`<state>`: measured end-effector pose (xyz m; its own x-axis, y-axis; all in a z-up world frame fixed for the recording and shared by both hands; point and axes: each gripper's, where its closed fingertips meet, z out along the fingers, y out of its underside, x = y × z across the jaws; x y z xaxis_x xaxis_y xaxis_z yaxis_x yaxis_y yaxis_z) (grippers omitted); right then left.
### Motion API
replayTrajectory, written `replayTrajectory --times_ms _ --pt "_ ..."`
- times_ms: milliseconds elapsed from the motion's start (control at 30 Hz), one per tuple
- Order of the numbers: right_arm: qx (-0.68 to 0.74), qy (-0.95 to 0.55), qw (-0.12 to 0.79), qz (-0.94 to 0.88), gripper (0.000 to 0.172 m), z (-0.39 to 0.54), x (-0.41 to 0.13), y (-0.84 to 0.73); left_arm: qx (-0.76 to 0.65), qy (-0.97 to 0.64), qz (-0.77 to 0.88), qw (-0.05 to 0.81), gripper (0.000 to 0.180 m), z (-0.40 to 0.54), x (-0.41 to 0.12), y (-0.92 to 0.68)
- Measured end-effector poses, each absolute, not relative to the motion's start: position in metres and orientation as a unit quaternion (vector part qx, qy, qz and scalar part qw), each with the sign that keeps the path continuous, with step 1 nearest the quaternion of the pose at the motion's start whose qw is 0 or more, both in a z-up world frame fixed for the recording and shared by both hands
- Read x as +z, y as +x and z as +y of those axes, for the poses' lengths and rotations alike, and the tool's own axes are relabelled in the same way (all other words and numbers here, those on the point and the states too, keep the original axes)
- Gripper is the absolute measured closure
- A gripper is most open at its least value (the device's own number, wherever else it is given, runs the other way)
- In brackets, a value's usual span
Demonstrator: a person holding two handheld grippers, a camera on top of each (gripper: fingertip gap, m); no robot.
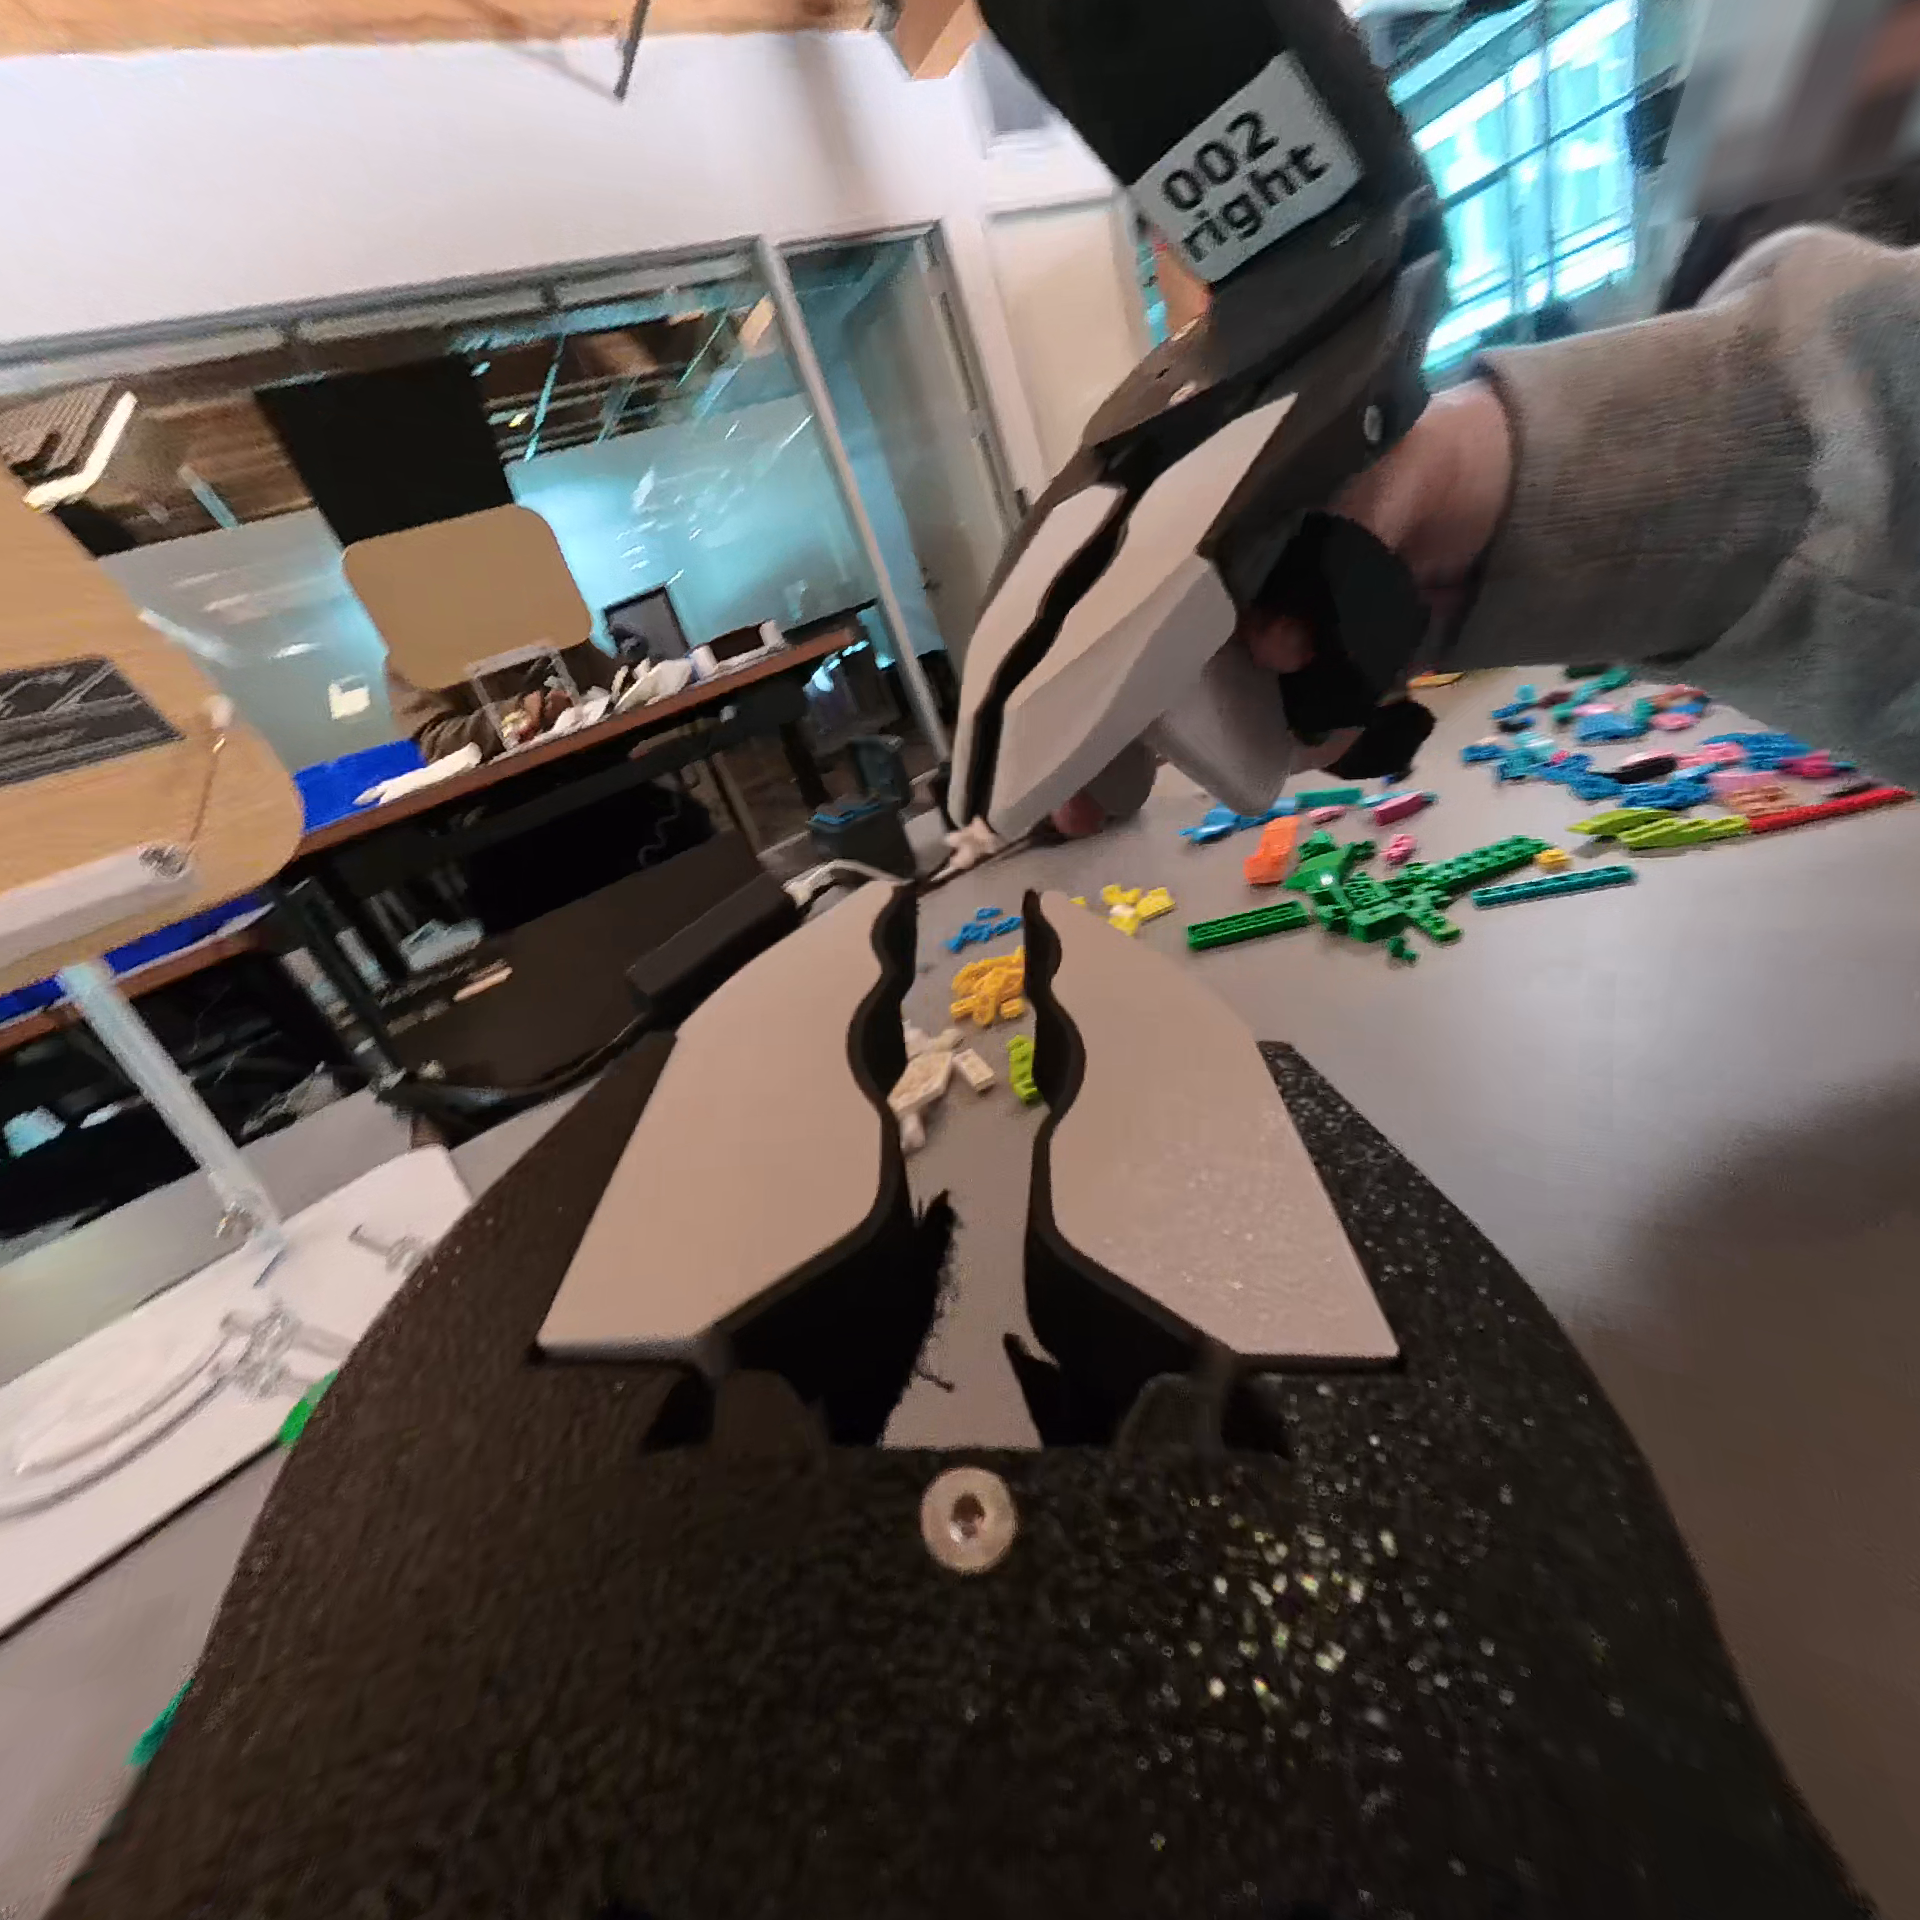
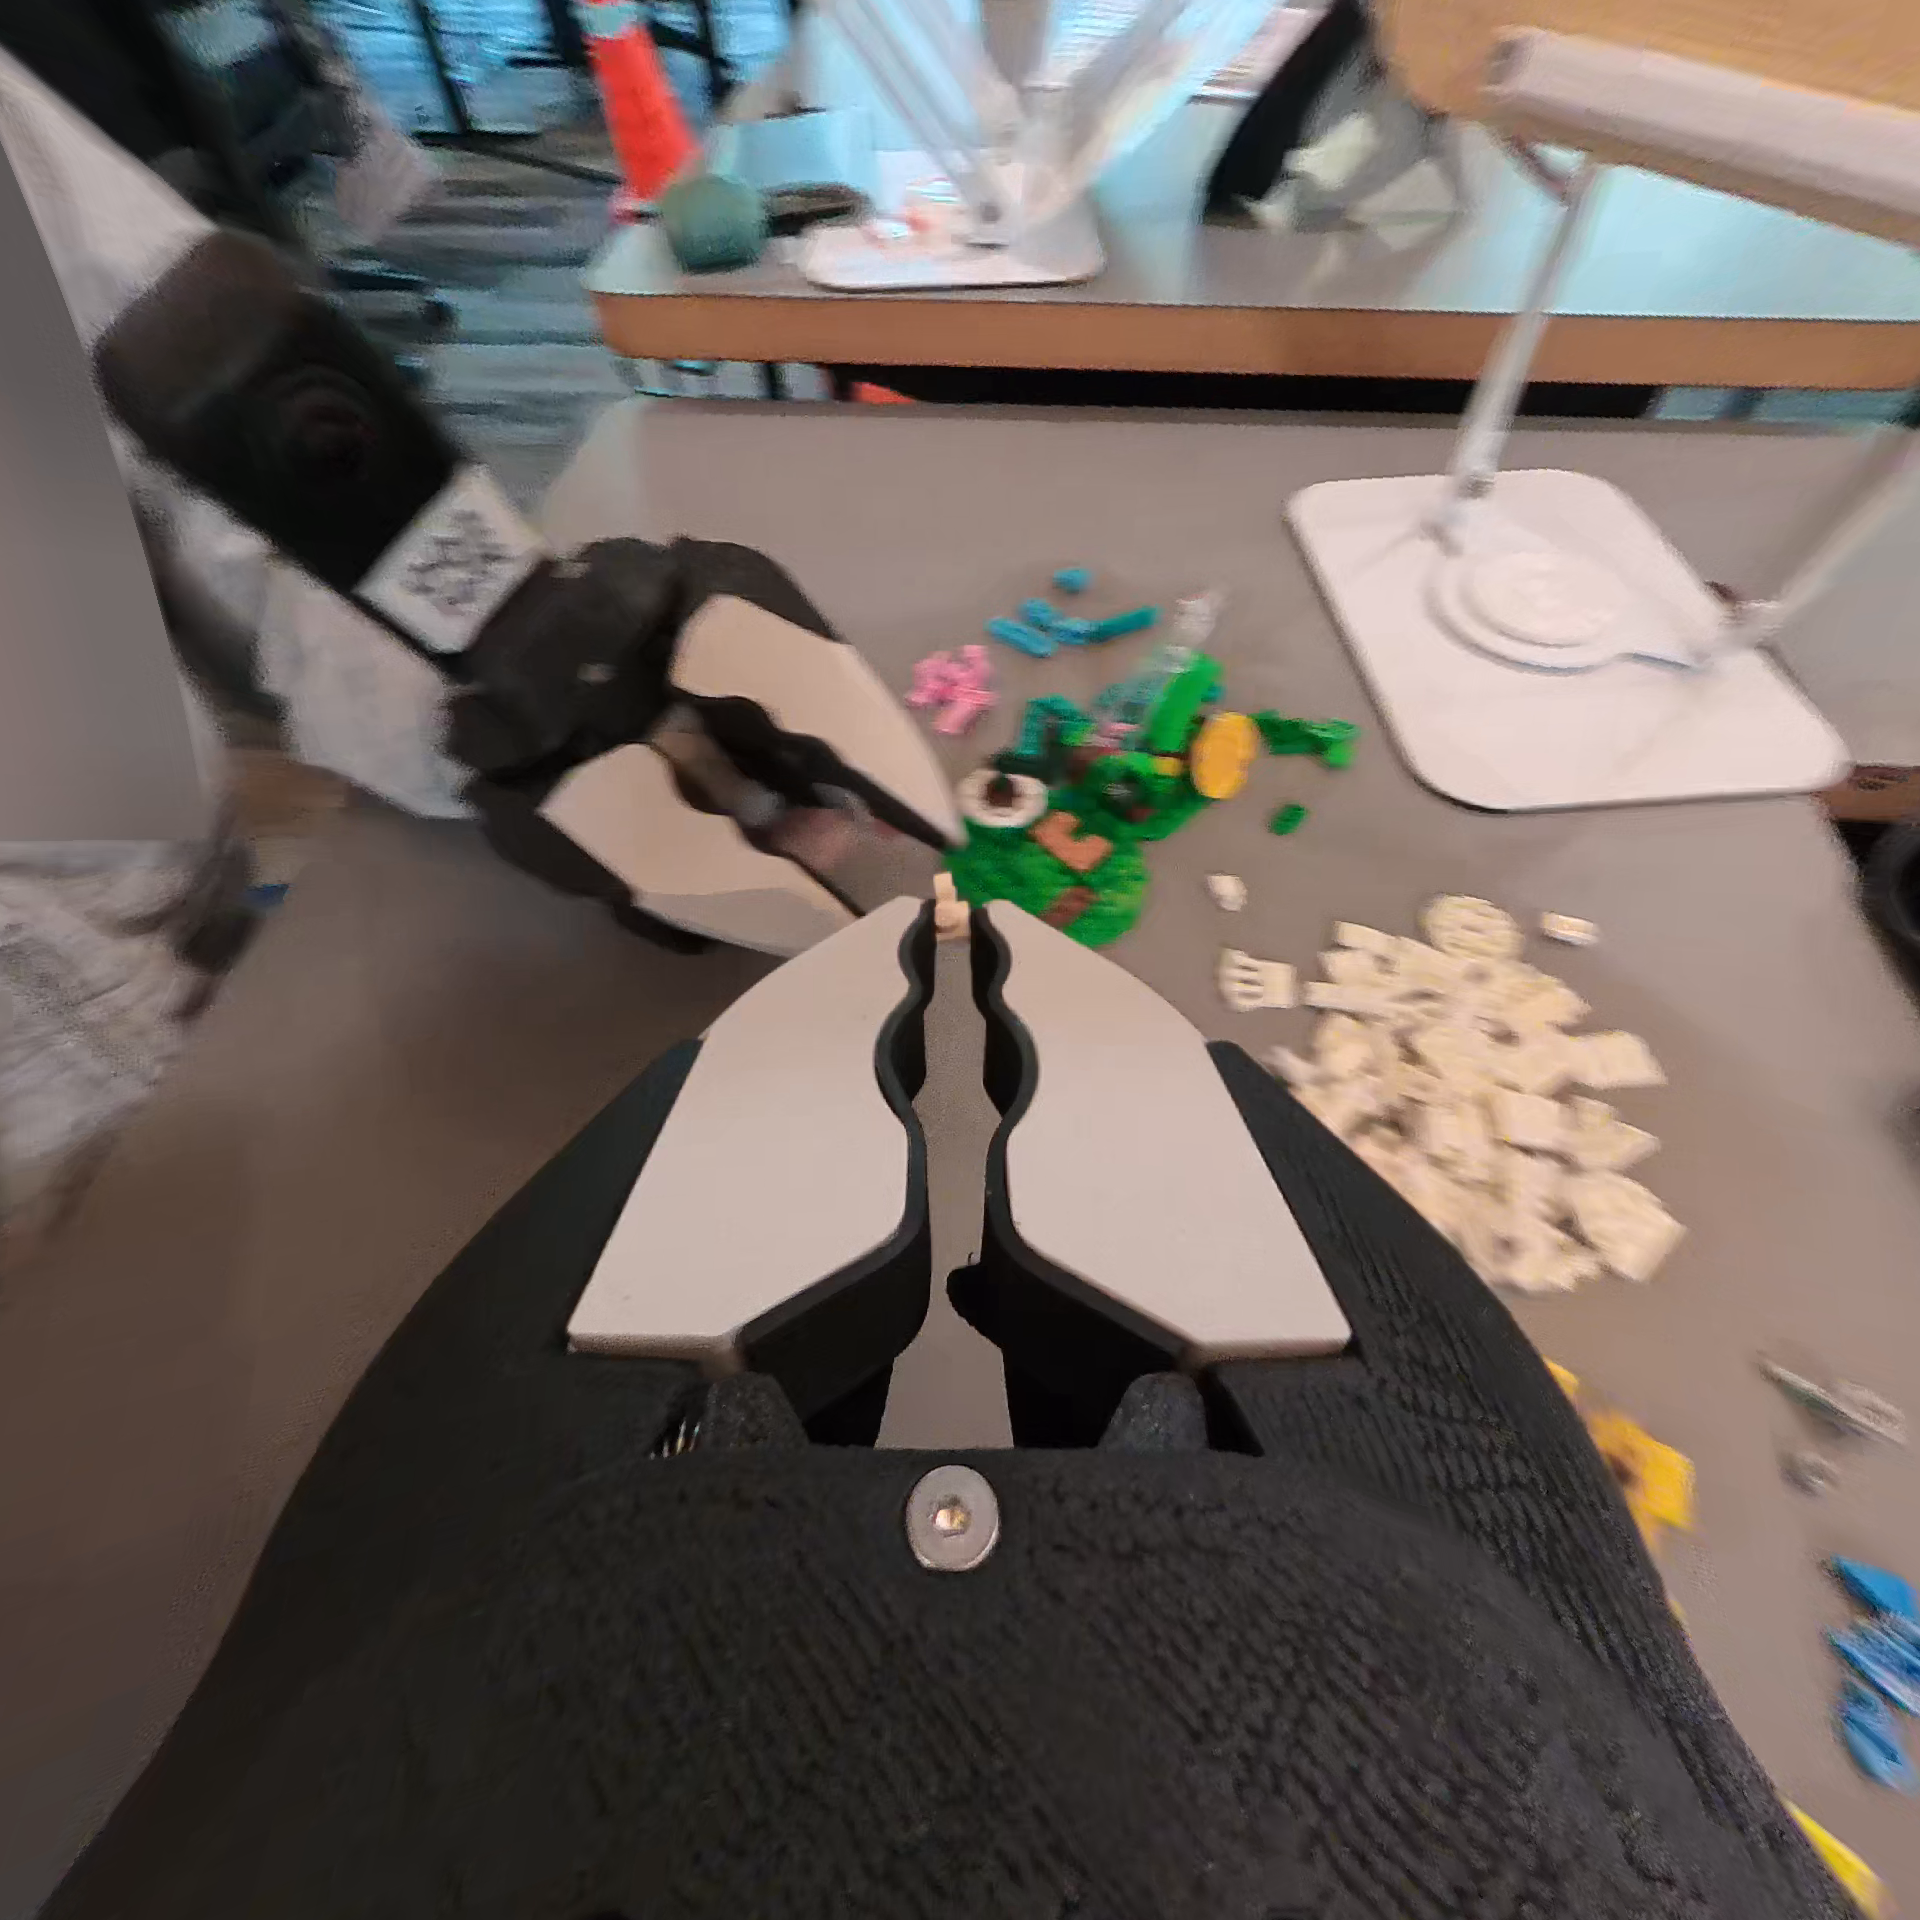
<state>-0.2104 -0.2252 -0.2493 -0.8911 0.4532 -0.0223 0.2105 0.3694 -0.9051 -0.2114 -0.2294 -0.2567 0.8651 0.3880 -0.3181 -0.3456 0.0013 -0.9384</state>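
- Right gripper was nipped shut on a small cream brick. The piece stood up out of the very tips, pads pressed on either side. A tip pinch like this looked suited to so small a part.
- Left gripper had its fingers parted with nothing between them. Only the grey tabletop and loose pieces showed through the gap.
- From the right wrist view the left gripper came in from the left. Its upper tip lay beside the white round piece of the green build.
- The green build sat just beyond the right tips, slightly to their right. The cream brick was held close to its near edge, perhaps to bring it to the build.
- A heap of cream pieces lay right of the right gripper, within easy reach, apparently sorted by colour.
- Pink pieces and teal pieces lay farther ahead, past the build.
- Ahead of the left fingers lay a yellow cluster, a few cream pieces and a lime piece.
- Green bricks lay spread to the right of them.
- A white lamp base stood ahead and right of the right gripper, clear of the bricks.
- Both views were motion-blurred, so fine contact at the build was hard to judge.
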Motion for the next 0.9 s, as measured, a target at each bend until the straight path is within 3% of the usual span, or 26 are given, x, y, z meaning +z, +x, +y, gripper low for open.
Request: replayTrajectory --times_ms 100,167,400,467,567,700,800,900 --pt "0.463 -0.285 0.243 -0.804 0.166 -0.190 -0.263 -0.270 0.273 -0.655 -0.035 0.704 0.163 -0.234 -0.254 -0.219" --pt "0.406 -0.321 0.282 -0.807 0.166 -0.173 -0.284 -0.299 0.283 -0.646 -0.016 0.709 0.165 -0.233 -0.251 -0.213" --pt "0.293 -0.328 0.295 -0.848 0.166 -0.167 -0.338 -0.337 0.284 -0.625 0.125 0.717 0.179 -0.219 -0.252 -0.155" --pt "0.299 -0.342 0.288 -0.843 0.163 -0.168 -0.342 -0.342 0.285 -0.619 0.139 0.719 0.179 -0.218 -0.251 -0.148" --pt "0.313 -0.363 0.280 -0.832 0.144 -0.170 -0.341 -0.346 0.277 -0.612 0.152 0.725 0.179 -0.219 -0.250 -0.142" --pt "0.320 -0.364 0.309 -0.818 0.144 -0.168 -0.332 -0.349 0.267 -0.611 0.159 0.728 0.179 -0.219 -0.250 -0.138" --pt "0.365 -0.376 0.263 -0.810 0.145 -0.185 -0.326 -0.339 0.270 -0.596 0.162 0.738 0.179 -0.223 -0.243 -0.135" --pt "0.434 -0.330 0.125 -0.829 0.144 -0.237 -0.325 -0.301 0.267 -0.579 0.158 0.754 0.179 -0.229 -0.235 -0.130"
